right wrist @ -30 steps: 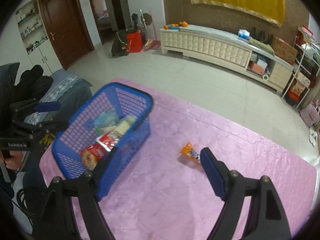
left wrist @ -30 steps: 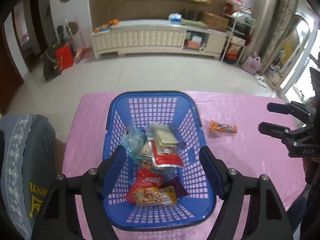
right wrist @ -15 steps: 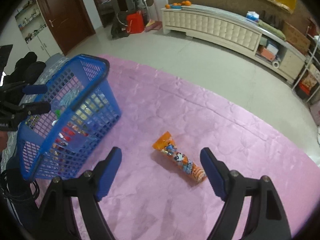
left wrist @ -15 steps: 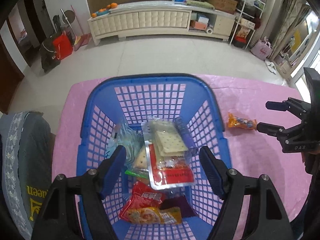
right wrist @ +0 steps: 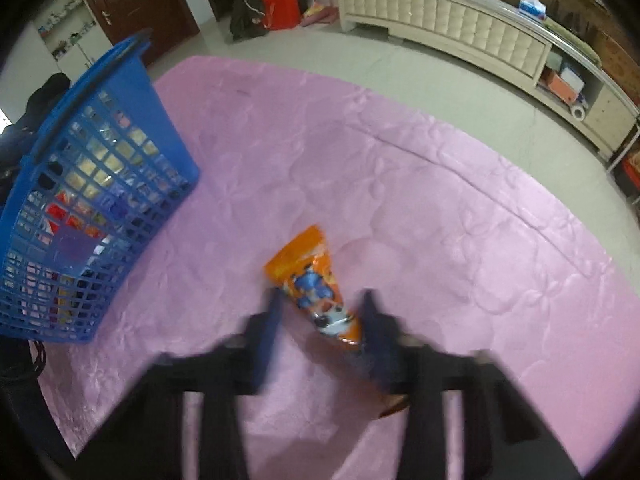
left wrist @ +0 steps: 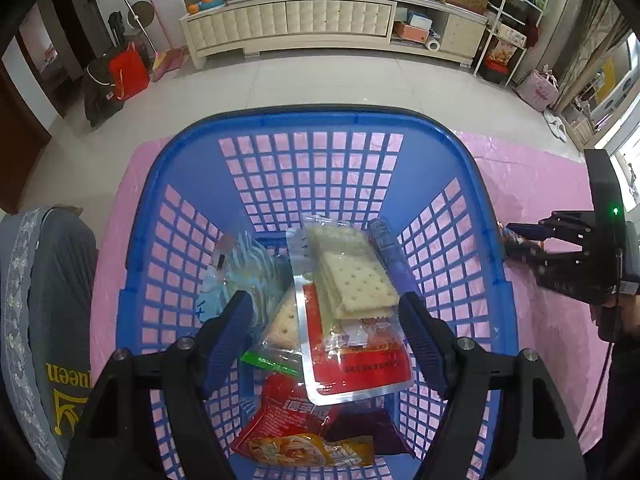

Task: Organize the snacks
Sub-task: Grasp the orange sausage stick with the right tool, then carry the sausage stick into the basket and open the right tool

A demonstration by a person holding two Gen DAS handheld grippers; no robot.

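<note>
An orange snack packet lies on the pink tablecloth. My right gripper straddles its lower half, and its blurred jaws are closing with the packet between them and slim gaps still showing at the pads. To the left stands the blue mesh basket, holding several snack packets. My left gripper hangs open inside the basket, just above a clear packet of crackers, with a red packet nearer me. In the left wrist view my right gripper shows low at the basket's right side.
The basket stands at the table's left end, next to a grey chair back. Beyond the table's far edge are tiled floor and a long white cabinet. Open pink cloth stretches right of the orange packet.
Both grippers have come down. The left one sank into the basket. The right one dropped over the orange packet and its jaws have narrowed from wide open.
</note>
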